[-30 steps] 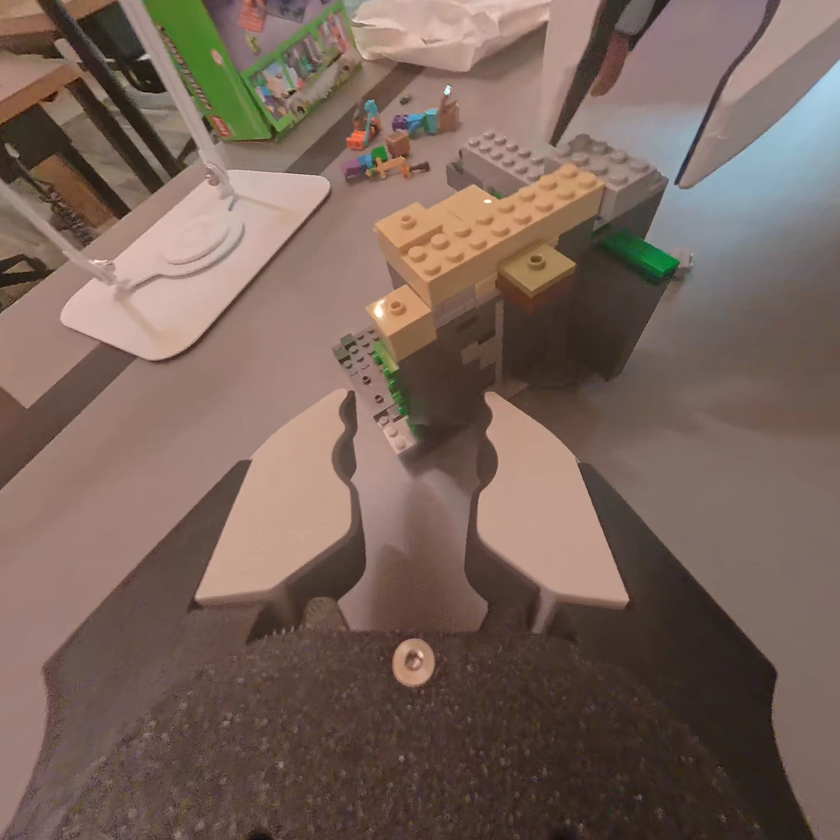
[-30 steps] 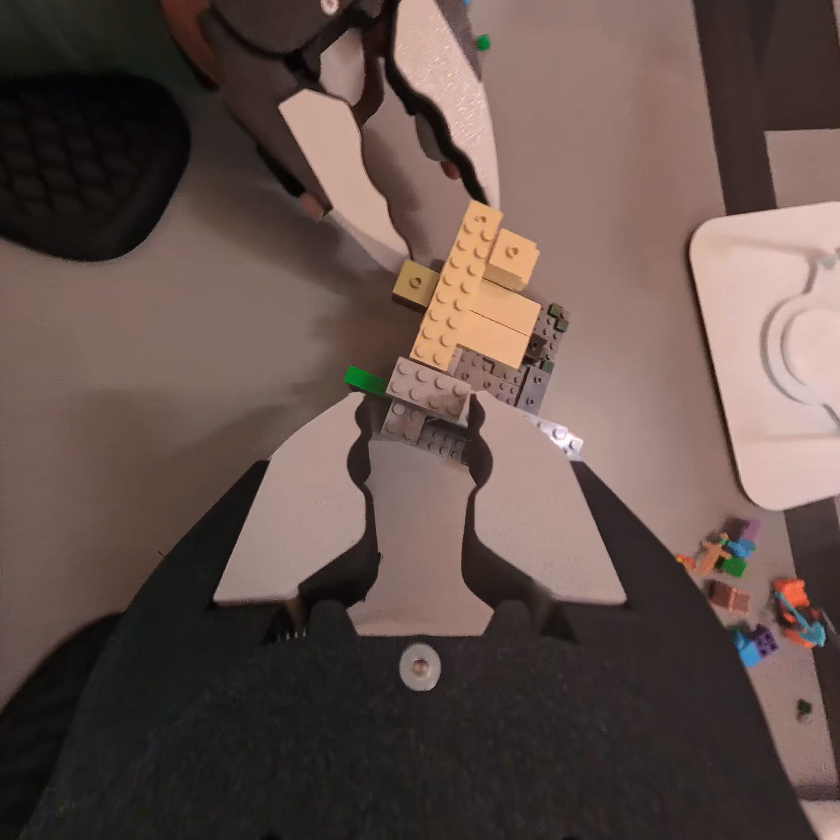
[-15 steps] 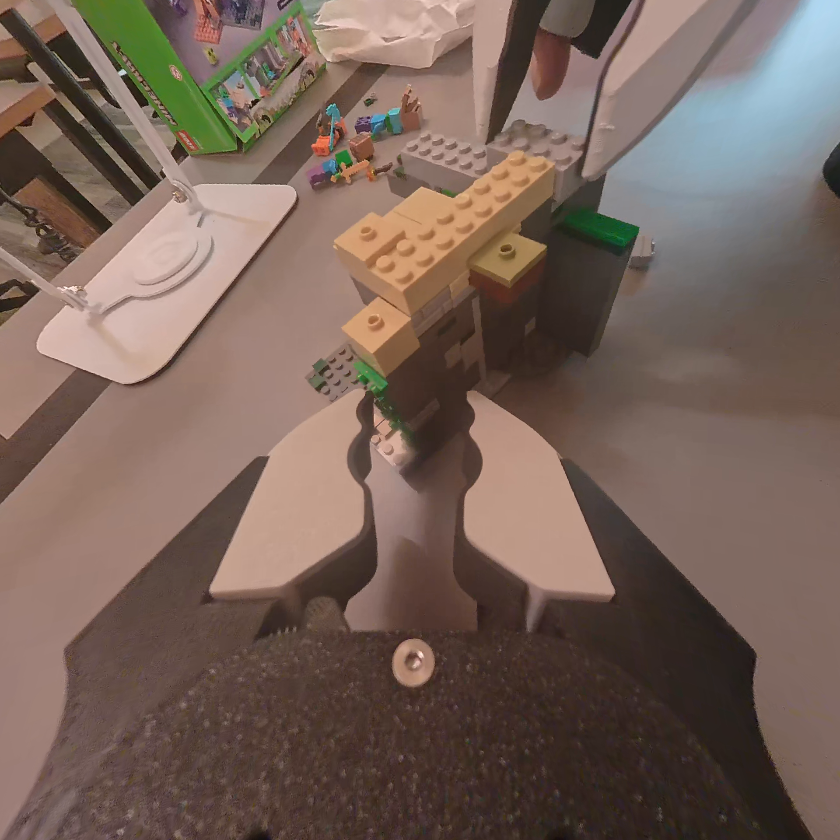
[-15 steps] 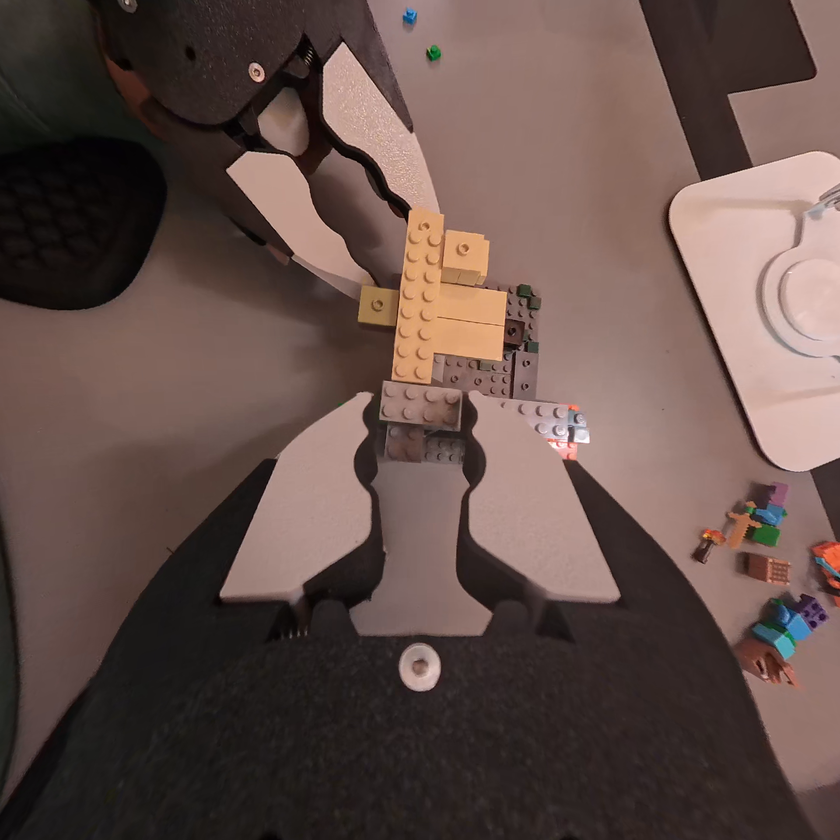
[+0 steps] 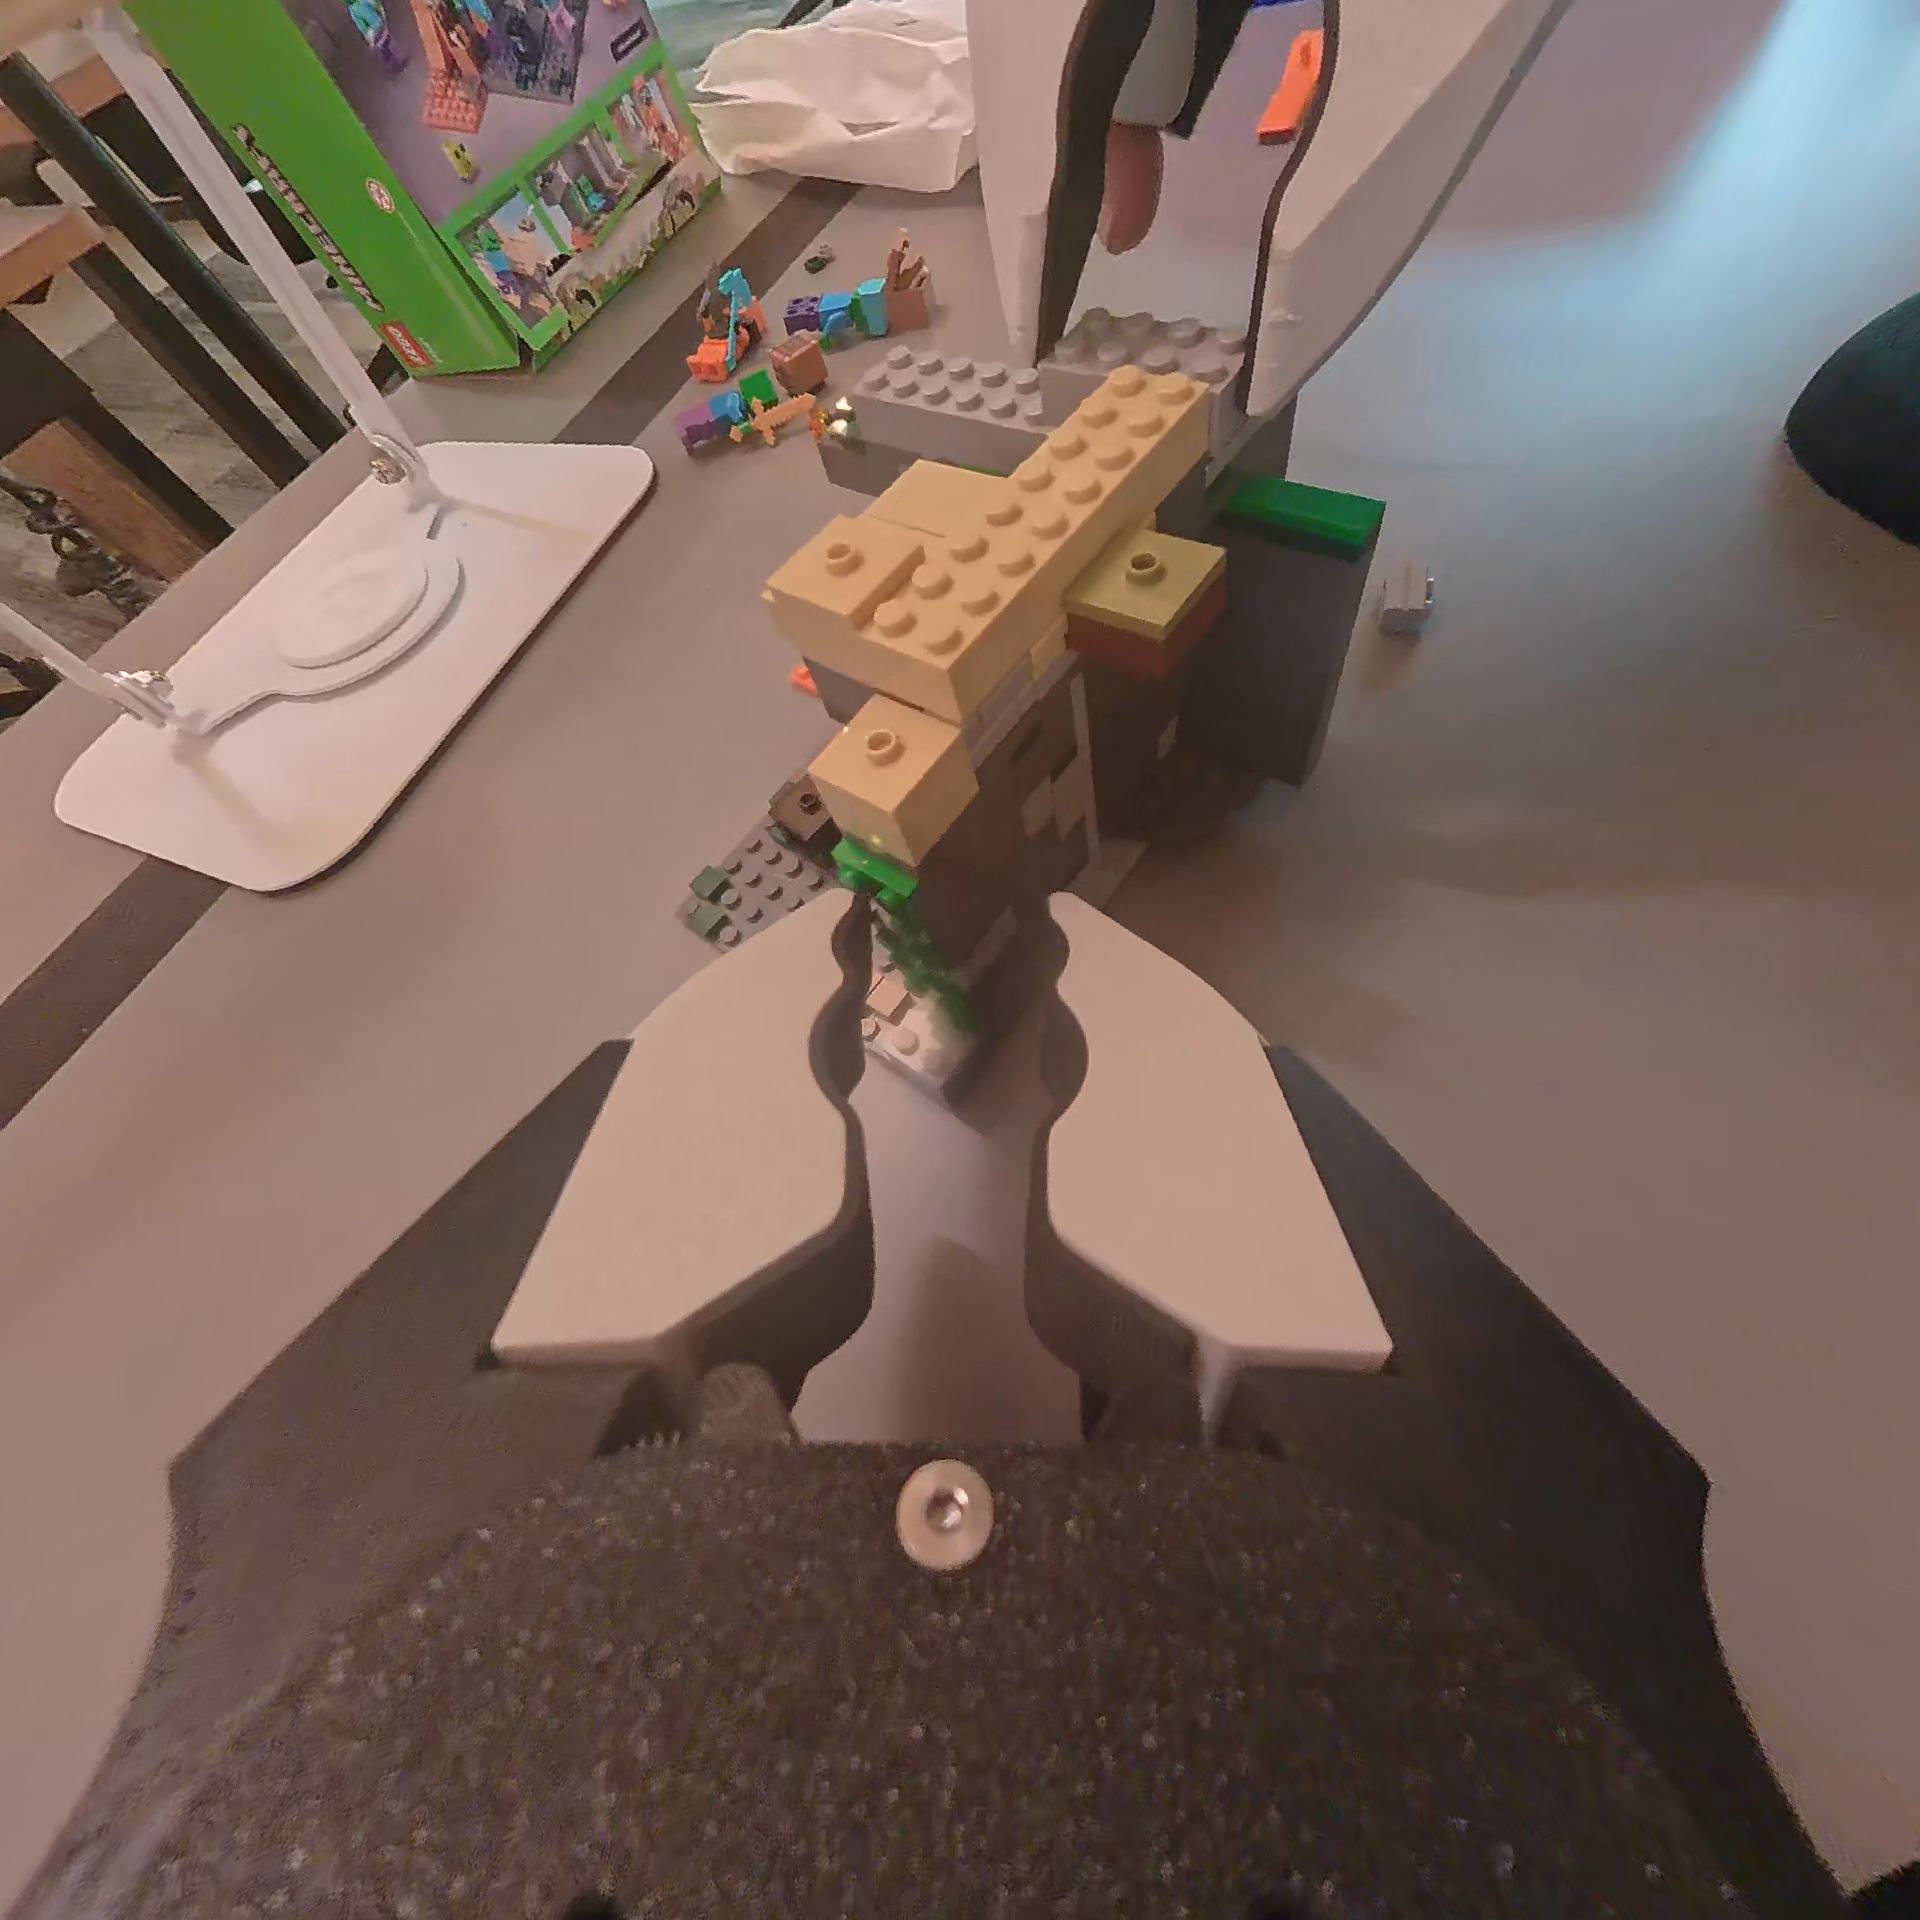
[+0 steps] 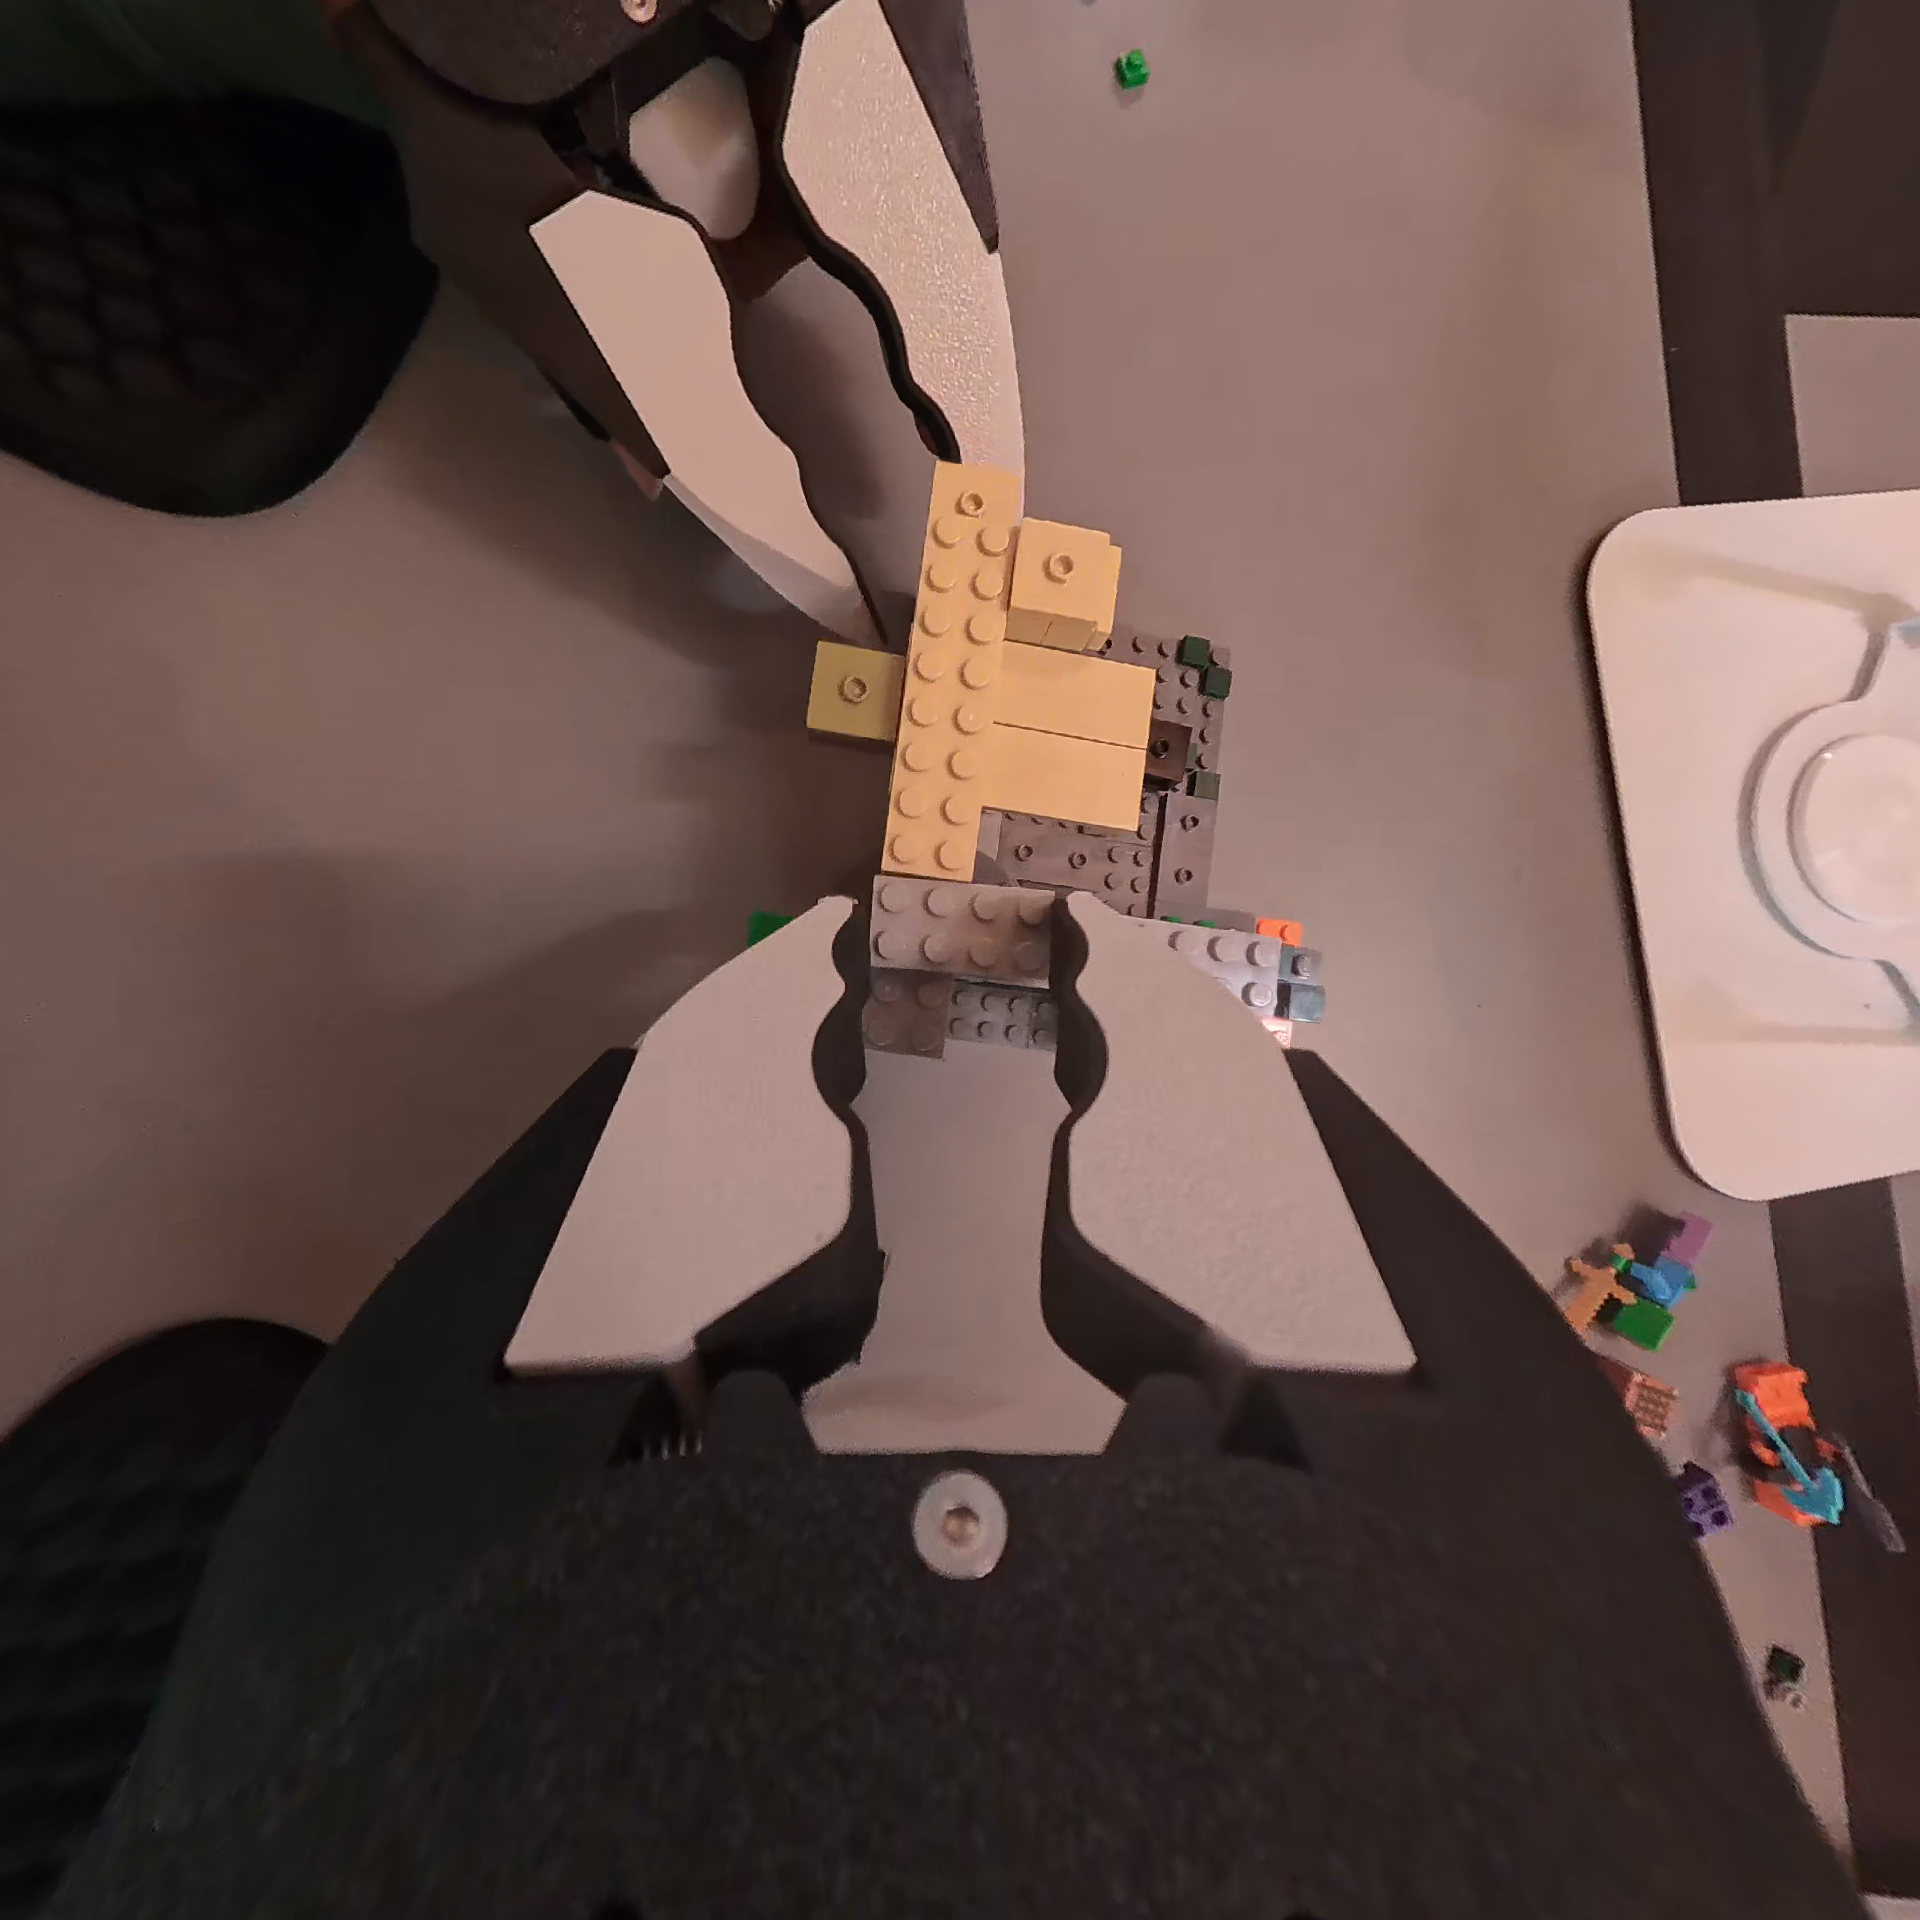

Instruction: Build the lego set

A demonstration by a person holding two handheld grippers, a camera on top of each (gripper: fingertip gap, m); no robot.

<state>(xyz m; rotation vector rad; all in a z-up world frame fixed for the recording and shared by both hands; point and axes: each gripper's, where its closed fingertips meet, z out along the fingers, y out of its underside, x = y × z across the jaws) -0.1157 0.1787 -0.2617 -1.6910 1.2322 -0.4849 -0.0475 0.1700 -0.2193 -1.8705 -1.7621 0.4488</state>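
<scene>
A: What do the left tongs (image 5: 951, 940) hold?

B: In the left wrist view they are narrow, closed on the near lower corner of the brick model (image 5: 997, 582), at the centre of the frame. The dark column with green pieces sits between the two fingers, and both seem to press its sides.

A: And the right tongs (image 6: 956, 935)?

B: In the right wrist view, at the centre, they grip the grey studded brick (image 6: 961, 930) at the near end of the same model. Each fingertip touches one side of this brick. The tan plates (image 6: 956, 665) lie just above it in the frame.

A: Where does the model stand?

B: On the grey table (image 5: 1558, 1039). A white flat stand (image 5: 343, 665) is at the left of the left view, a green box (image 5: 416, 177) at the upper left, and small coloured pieces (image 5: 790, 353) lie between the box and the model. White paper (image 5: 842, 94) is at the top.
</scene>
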